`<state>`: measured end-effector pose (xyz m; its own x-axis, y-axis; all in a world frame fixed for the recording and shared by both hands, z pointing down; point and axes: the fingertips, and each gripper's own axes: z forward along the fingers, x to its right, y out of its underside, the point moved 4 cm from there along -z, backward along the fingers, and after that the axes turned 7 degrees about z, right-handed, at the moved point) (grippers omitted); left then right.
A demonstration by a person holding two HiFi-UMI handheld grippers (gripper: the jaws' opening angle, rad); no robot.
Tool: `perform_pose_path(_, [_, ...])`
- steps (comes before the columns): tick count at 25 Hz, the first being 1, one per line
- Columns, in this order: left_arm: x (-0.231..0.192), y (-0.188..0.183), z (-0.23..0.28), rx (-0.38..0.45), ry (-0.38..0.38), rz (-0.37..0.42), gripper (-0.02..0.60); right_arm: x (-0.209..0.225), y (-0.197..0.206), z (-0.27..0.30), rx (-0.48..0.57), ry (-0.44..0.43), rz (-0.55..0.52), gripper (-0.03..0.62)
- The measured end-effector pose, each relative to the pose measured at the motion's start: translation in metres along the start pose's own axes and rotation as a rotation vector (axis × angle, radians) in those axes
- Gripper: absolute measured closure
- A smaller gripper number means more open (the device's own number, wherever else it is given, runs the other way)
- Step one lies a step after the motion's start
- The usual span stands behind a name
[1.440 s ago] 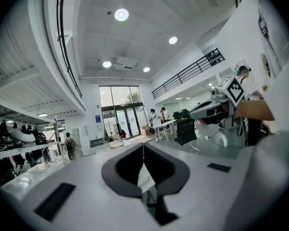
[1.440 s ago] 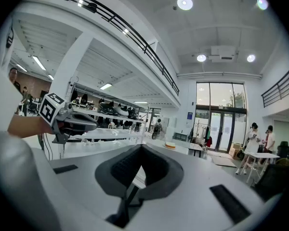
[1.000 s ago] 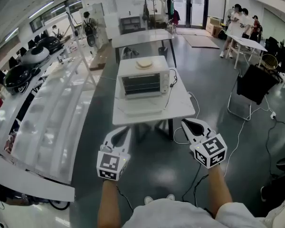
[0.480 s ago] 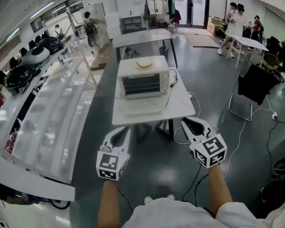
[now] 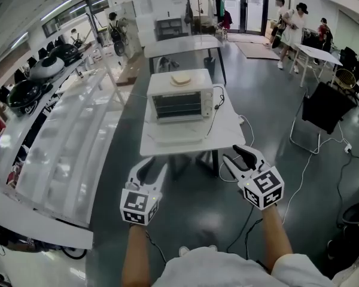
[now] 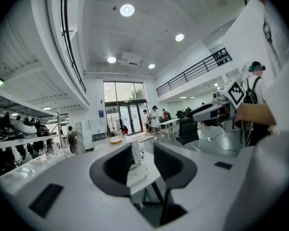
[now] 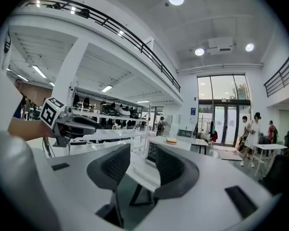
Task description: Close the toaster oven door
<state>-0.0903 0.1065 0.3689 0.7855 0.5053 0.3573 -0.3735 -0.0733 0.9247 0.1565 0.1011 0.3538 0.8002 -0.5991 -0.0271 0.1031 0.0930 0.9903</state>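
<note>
Fingers (image 6: 116, 167) of the left gripper (image 5: 151, 167) and the right gripper (image 5: 239, 157) are opening wide, where a second ago both pairs were pressed together; nothing is sitting between either pair. Both grippers are hovering in the air, well short of the tabletop (image 5: 227, 130). The white toaster oven (image 5: 180, 97) is standing toward the tabletop's far side, its door (image 5: 176, 134) seemingly lying dropped open toward the person. The spreading is probably readying the fingers for lifting that door shut; the approach is not yet happening.
</note>
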Motion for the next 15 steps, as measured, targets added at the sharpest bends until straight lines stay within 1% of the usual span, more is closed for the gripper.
perform_pose_path(2, [0.003,0.001,0.002,-0.008,-0.012,0.003,0.449,0.003,0.003,0.000,-0.007,-0.016,-0.010,0.424])
perform_pose_path(9, [0.014,0.005,0.003,-0.043,-0.073,-0.001,0.449,0.020,0.013,-0.007,-0.002,-0.038,0.000,0.422])
perform_pose_path(15, [0.021,0.014,0.004,-0.084,-0.113,-0.034,0.449,0.030,0.023,-0.009,-0.026,-0.067,-0.008,0.422])
